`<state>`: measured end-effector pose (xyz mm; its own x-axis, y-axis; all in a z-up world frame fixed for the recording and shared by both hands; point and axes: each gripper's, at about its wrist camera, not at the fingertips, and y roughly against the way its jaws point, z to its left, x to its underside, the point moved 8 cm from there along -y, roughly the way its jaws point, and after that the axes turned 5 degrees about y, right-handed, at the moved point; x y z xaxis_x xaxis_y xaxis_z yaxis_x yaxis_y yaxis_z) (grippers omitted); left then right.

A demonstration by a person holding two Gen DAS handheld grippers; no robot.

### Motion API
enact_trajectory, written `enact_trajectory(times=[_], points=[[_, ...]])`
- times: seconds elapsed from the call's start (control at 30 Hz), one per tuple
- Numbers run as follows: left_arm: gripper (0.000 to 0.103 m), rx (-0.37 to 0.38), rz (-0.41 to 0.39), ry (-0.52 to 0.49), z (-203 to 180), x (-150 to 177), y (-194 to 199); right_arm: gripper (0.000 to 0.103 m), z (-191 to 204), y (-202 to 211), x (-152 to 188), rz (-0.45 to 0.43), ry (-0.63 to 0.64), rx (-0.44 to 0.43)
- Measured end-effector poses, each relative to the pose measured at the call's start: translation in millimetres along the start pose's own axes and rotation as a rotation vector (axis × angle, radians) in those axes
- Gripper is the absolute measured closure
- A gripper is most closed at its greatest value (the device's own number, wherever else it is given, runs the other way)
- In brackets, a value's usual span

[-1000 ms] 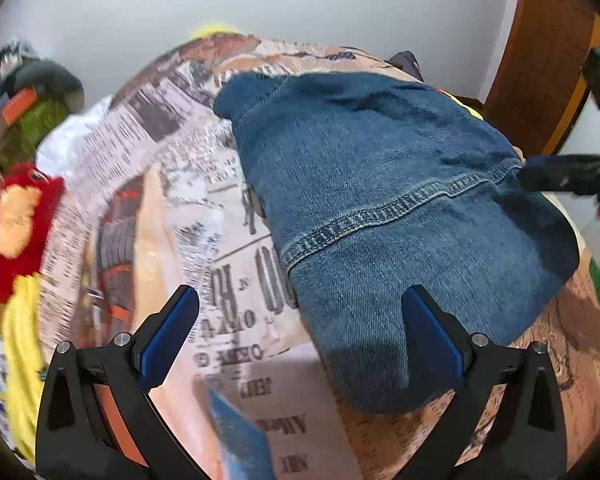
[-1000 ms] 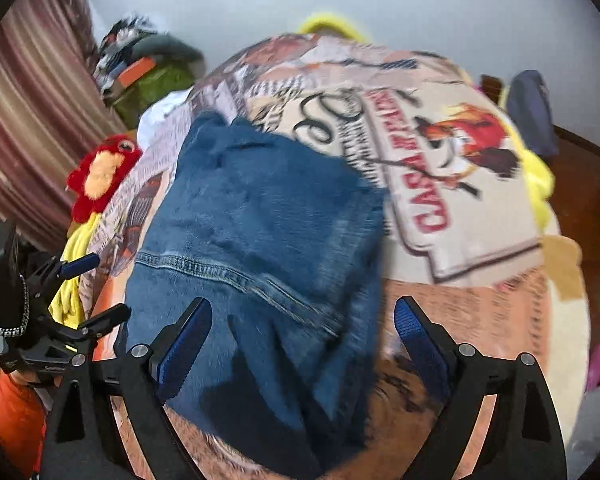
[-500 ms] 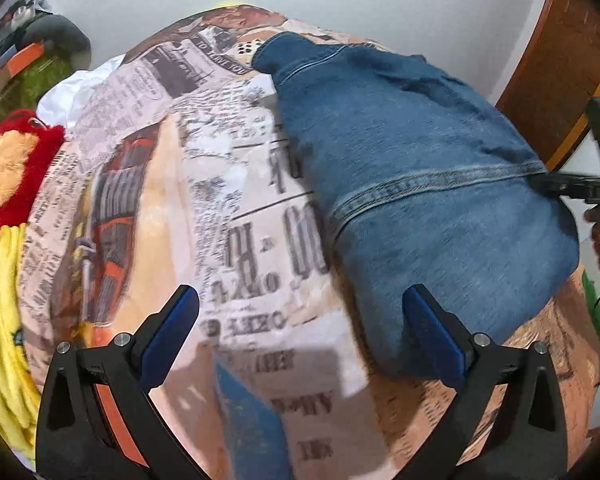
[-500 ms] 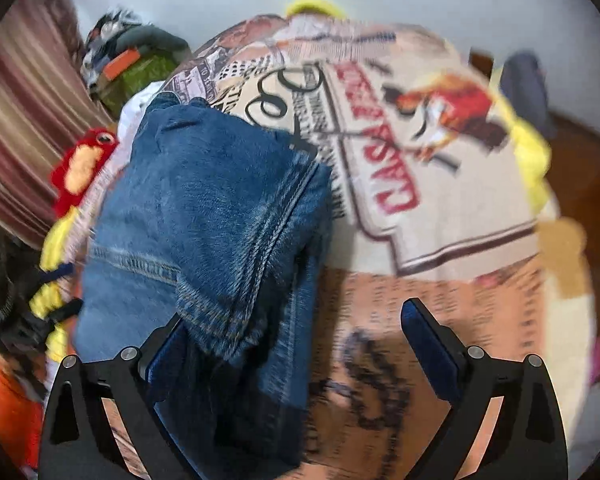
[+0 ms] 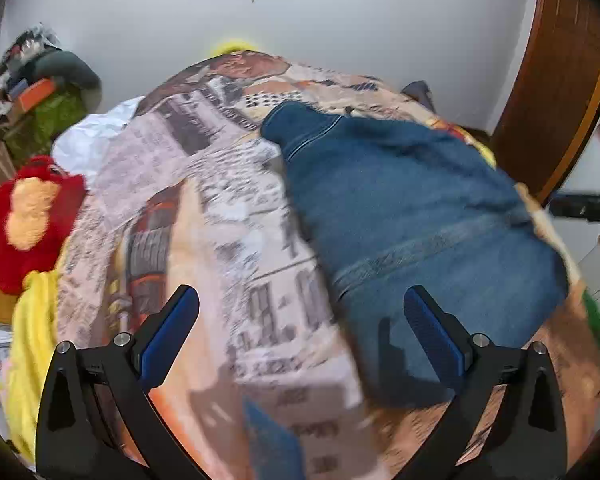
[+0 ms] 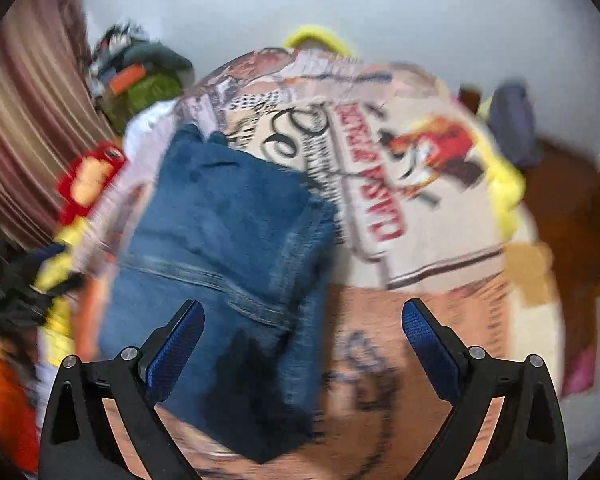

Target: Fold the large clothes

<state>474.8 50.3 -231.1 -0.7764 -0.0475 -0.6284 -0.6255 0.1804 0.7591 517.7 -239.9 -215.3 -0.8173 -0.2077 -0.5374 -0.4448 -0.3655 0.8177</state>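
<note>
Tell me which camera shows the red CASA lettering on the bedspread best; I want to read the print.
The right wrist view: the red lettering lies in the open on the bedspread, right of the folded jeans, though blurred. The left wrist view shows only newspaper-style print; no red lettering appears there.

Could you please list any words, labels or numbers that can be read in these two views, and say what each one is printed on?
"CASA", red letters seen upside down on the printed blanket; the red word above it is too blurred to read.
Large black script on the blanket: blurred, unreadable.
Newspaper-style print on the blanket in the left view: blurred, unreadable.
Jeans: no text visible.
</note>
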Motion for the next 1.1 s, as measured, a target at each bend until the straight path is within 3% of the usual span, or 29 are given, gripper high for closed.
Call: enact_trajectory(times=[0.13,0.27,0.4,0.63,0.93,1.1], points=[[0.0,0.08,0.042,0.059,-10.6,-14.4,-20.0,0.004,5.6,-19.8,-5.0,0.057,-0.094,-0.128],[0.0,0.171,0.136,0.14,-17.0,-17.9,-51.3,0.004,-2.5,-53.8,-3.9,0.141,-0.14,-0.137],[0.0,0.241,0.236,0.215,-18.6,-13.4,-83.6,0.004,-7.1,-88.4,3.9,0.229,-0.187,-0.201],[0.0,0.379,0.344,0.344,-27.0,-2.1,-121.8,0.004,-1.5,-124.0,6.0,0.266,-0.273,-0.36],[0.0,0.374,0.306,0.261,-50.8,-14.7,-128.2,0.006,23.7,-144.3,-11.3,0.248,-0.209,-0.373],[0.012,0.372,0.286,0.267,-54.3,-16.3,-124.7,0.03,24.5,-140.4,-17.6,0.216,-0.221,-0.385]])
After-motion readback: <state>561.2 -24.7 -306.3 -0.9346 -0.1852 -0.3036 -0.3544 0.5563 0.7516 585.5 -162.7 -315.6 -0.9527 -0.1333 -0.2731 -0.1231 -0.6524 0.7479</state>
